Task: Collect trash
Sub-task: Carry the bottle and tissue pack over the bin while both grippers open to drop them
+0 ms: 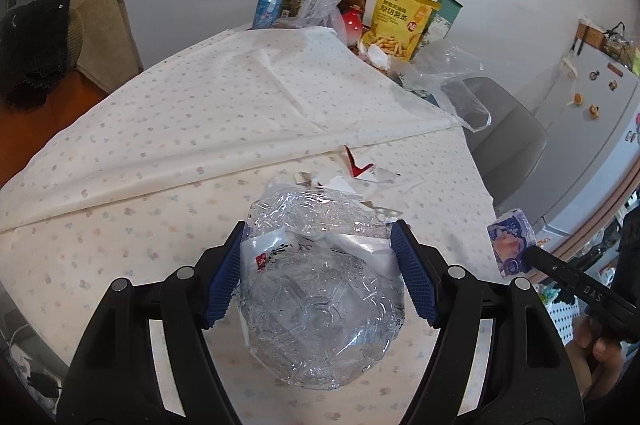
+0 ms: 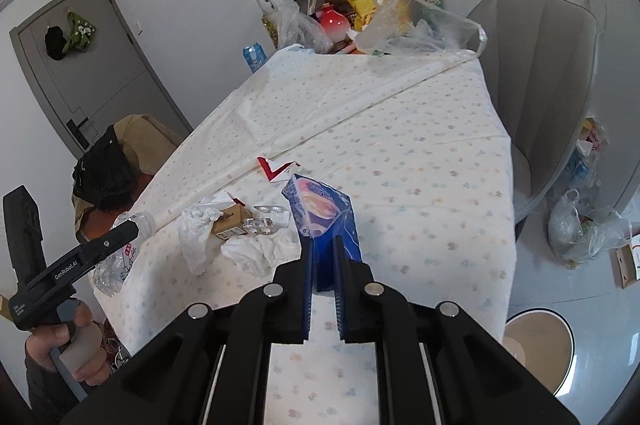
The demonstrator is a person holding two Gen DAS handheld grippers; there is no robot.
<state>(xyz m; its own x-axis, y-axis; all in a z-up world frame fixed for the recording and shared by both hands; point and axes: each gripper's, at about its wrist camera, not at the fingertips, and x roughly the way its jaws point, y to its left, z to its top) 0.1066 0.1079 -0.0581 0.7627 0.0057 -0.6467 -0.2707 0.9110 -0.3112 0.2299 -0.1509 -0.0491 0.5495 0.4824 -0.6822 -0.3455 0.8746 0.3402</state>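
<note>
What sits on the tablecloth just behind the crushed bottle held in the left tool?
Behind the crushed bottle in the left tool lie crumpled tissues, a small cardboard box, blister packs and a red-white scrap. From the left wrist, the bottle covers most of them.

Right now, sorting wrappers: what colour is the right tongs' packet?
Blue packet, orange-pink picture; right wrist view.

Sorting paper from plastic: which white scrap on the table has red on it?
The folded scrap with red edges, lying farthest up the cloth beyond the blue wrapper. The crumpled tissues nearer the right gripper are plain white.
</note>
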